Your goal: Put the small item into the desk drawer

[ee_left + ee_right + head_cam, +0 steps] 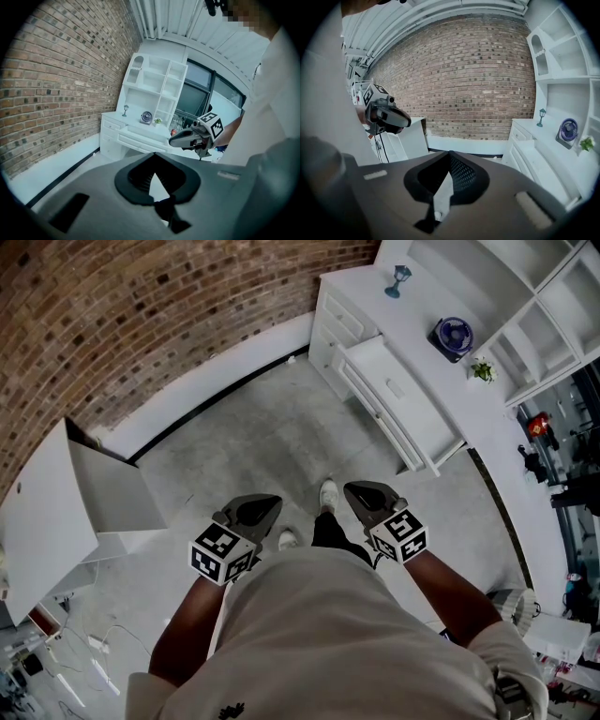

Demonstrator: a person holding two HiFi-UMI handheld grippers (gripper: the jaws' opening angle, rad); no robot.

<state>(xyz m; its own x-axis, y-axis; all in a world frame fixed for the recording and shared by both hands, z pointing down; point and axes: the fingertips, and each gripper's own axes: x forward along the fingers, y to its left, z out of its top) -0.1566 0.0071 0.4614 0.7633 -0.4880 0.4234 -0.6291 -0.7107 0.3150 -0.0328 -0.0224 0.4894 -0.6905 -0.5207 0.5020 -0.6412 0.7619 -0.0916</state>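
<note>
Head view: the left claw (269,505) and right claw (352,489) hang pinched together and empty, well apart from the white surface (356,282) — its wide drawer (412,413) stands pulled out. A little lamp (400,279), fan (453,337) and plant (482,370) sit on top. I cannot tell whether anything lies in the drawer, so this fits approach or retreat — either way, mind the jutting drawer front.
</note>
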